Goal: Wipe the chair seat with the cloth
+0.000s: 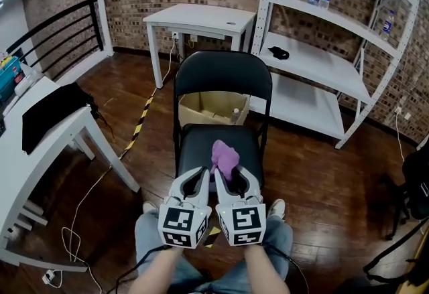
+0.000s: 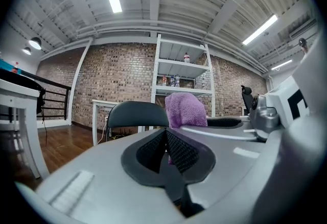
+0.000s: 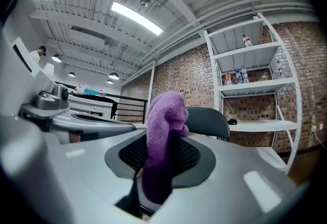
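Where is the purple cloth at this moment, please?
In the head view, the purple cloth is clamped in the right gripper jaws, standing up over the black chair seat, beside the left gripper.

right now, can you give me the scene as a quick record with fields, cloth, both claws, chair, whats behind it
cloth: purple cloth, bunched, sticking up past the pads
holder: right claw, shut on the cloth
other: left claw, shut with nothing in it, close beside the right one
chair: black folding chair, its chair seat under both claws; cannot tell whether cloth touches seat
behind chair: cardboard box, white table, white shelf rack
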`<state>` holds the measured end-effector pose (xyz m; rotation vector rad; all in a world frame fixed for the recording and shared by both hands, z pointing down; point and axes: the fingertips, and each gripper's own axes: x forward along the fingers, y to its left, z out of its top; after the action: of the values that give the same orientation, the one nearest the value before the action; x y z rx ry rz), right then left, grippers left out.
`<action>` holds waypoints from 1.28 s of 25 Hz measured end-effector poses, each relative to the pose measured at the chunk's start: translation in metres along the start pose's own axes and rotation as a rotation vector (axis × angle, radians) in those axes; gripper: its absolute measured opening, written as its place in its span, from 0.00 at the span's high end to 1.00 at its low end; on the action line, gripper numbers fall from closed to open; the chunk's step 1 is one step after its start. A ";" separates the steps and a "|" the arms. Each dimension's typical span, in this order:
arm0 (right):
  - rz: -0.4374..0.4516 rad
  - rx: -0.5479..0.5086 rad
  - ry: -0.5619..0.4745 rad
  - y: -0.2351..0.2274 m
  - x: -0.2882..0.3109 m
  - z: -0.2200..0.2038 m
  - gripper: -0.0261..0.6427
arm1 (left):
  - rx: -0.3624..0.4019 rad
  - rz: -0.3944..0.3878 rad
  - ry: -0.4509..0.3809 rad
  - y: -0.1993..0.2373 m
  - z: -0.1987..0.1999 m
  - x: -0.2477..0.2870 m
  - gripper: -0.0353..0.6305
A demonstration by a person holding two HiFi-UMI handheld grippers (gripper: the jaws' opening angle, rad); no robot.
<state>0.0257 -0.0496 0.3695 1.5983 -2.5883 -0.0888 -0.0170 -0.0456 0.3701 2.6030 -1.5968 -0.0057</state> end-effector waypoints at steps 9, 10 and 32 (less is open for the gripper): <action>0.002 0.001 0.025 -0.012 0.057 -0.010 0.79 | -0.005 -0.001 0.009 0.038 -0.001 0.045 0.94; 0.001 0.001 0.029 -0.014 0.063 -0.012 0.79 | -0.006 -0.001 0.012 0.041 -0.003 0.050 0.94; 0.055 -0.039 0.137 -0.040 0.201 -0.054 0.79 | -0.034 0.035 0.073 0.131 -0.025 0.142 0.94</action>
<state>-0.0221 -0.2471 0.4299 1.4653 -2.5080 -0.0251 -0.0676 -0.2293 0.4108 2.5190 -1.6028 0.0626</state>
